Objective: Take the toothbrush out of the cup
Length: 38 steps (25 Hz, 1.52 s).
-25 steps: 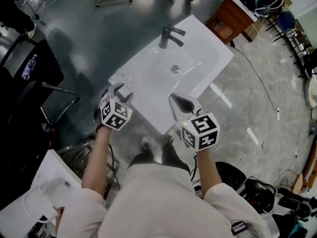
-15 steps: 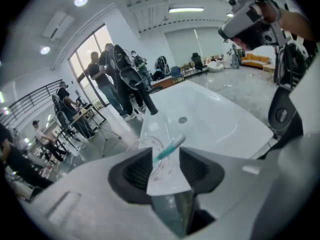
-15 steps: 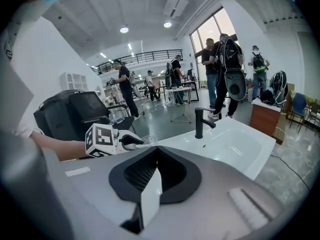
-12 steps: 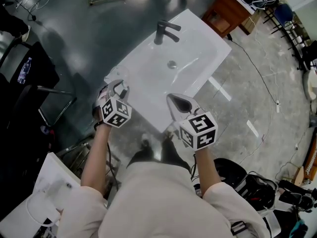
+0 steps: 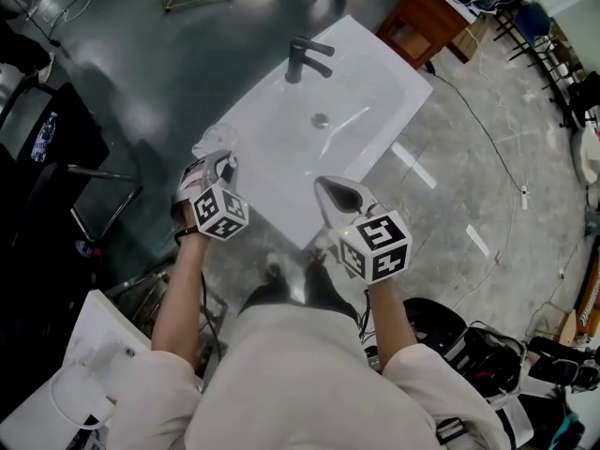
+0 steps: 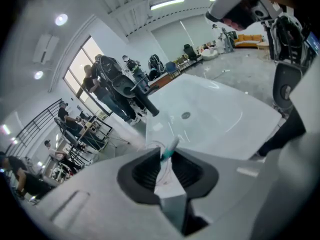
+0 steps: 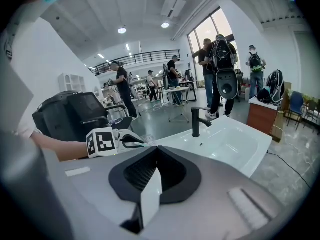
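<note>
The toothbrush (image 6: pixel 170 147) stands in the clear cup (image 5: pixel 214 142), its teal handle rising into the gap at the tips of the left gripper (image 5: pixel 222 162). The dark-padded fingers (image 6: pixel 145 166) are drawn in against the handle from both sides, with no slack showing. The cup stands just past the fingertips, at about 11 o'clock from the gripper's marker cube in the head view. The right gripper (image 7: pixel 157 148) hovers off the front edge, at about 4 o'clock from the cup; its fingers meet at the tips and hold nothing.

The cup stands at the left corner of a white tabletop (image 5: pixel 281 148) with a sunken basin, a drain (image 5: pixel 321 119) in its middle and a dark faucet (image 5: pixel 305 56) at 12 o'clock. Around it lie a grey concrete floor (image 5: pixel 450 186), a wooden cabinet (image 5: pixel 427 31) at 1 o'clock and a black chair (image 5: pixel 56 148) at 9 o'clock.

The brush's lower end is lost behind the cup wall and the fingers, and the head view does not show the brush.
</note>
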Available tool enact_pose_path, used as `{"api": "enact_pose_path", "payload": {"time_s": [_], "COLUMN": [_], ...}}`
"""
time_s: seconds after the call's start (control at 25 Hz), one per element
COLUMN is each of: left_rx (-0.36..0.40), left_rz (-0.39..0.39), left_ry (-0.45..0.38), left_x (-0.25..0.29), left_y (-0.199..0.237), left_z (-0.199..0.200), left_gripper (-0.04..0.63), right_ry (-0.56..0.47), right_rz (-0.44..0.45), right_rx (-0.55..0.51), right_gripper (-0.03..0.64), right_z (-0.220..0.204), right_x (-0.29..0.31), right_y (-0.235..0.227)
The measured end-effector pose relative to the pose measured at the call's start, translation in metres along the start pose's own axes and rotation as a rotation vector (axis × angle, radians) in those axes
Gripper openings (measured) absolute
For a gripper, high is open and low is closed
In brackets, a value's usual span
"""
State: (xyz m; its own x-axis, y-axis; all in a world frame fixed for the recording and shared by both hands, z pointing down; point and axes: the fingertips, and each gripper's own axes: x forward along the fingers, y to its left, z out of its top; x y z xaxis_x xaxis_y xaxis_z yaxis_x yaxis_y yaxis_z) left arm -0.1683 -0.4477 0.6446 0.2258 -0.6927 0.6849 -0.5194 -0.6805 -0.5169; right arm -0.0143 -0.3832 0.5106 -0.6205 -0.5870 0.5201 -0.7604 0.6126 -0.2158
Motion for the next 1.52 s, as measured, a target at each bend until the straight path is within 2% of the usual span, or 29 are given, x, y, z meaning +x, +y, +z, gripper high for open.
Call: {"api": "enact_pose_path", "payload": {"time_s": [0.12,0.52,0.96,1.52], "left_rx": [0.012,0.054,0.122,0.210], "left_rz": [0.010,0.046,0.117,0.112], "left_ry": [-0.001,-0.012,-0.070,-0.173], "left_x": [-0.002,-0.021,-0.087,-0.174], "left_y": [0.000,-0.001,-0.010,-0.056], "left_z": [0.005,0.025,0.048,0.111], "left_gripper": [0.048,0.046,0.046,0.046], "right_ry": [-0.004,-0.050,-0.132,-0.249], "right_rz": [-0.003,-0.027,-0.032,-0.061], "right_rx": [0.001,0.000,-0.029,-0.084], "right_gripper": [0.006,0.006,0.006,0.006], "right_z": [0.000,0.002,0.006,0.005], "right_x": [-0.005,-0.033,-0.071,-0.134], "right_y": [-0.003,-0.011,0.015,0.051]}}
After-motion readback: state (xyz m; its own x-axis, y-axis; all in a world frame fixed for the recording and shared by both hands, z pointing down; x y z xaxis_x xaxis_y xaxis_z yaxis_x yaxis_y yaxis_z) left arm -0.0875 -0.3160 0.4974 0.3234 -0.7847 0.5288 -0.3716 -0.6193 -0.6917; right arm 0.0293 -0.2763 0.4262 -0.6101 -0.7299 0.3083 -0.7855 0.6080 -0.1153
